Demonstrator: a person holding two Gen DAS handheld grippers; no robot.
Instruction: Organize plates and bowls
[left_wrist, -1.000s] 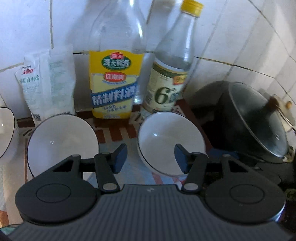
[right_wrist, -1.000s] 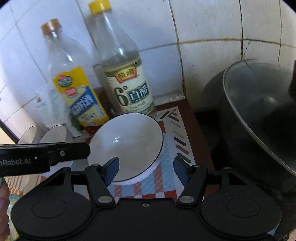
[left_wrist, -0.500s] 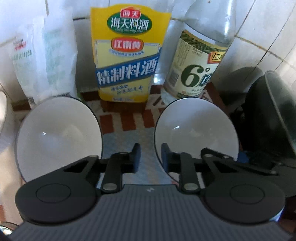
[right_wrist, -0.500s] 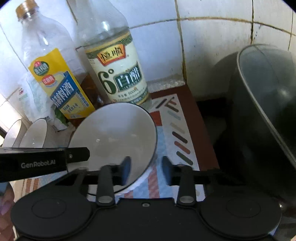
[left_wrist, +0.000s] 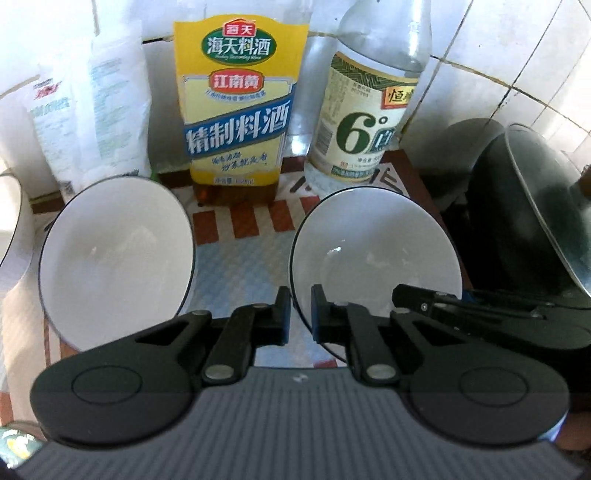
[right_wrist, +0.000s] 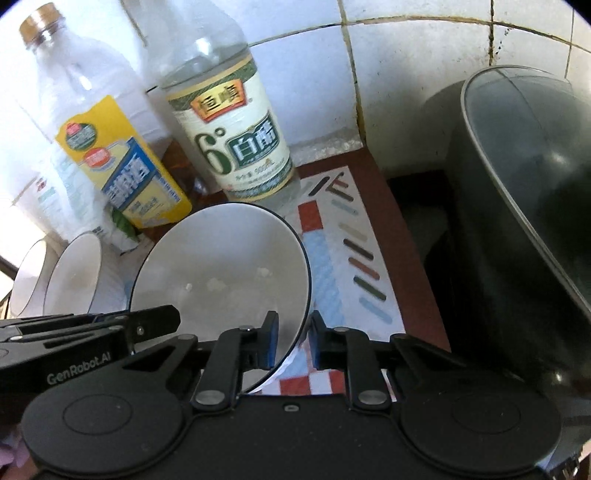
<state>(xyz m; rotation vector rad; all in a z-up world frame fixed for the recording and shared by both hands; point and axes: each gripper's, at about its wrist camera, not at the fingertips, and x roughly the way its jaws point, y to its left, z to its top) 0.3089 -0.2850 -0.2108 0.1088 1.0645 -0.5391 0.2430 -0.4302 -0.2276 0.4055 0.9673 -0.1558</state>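
Two white bowls with dark rims stand on a patterned mat (left_wrist: 243, 258). My left gripper (left_wrist: 300, 314) is shut on the left rim of the right-hand bowl (left_wrist: 376, 254), one finger inside and one outside. My right gripper (right_wrist: 295, 332) straddles the opposite rim of that same bowl (right_wrist: 221, 273). Its jaws are closing, and a sliver of gap shows at the outer pad. The left-hand bowl (left_wrist: 114, 258) sits untouched beside it. One finger of the right gripper shows over the held bowl's right side in the left wrist view.
A yellow-labelled cooking wine bottle (left_wrist: 236, 110), a vinegar bottle (left_wrist: 362, 122) and a white packet (left_wrist: 92, 110) stand against the tiled wall behind the bowls. A black wok with a glass lid (right_wrist: 517, 221) fills the right. A third bowl (left_wrist: 11, 221) sits at the far left.
Both grippers came in closer and lower over the right-hand bowl. Their jaws went from wide apart to narrow, each now around one side of its rim.
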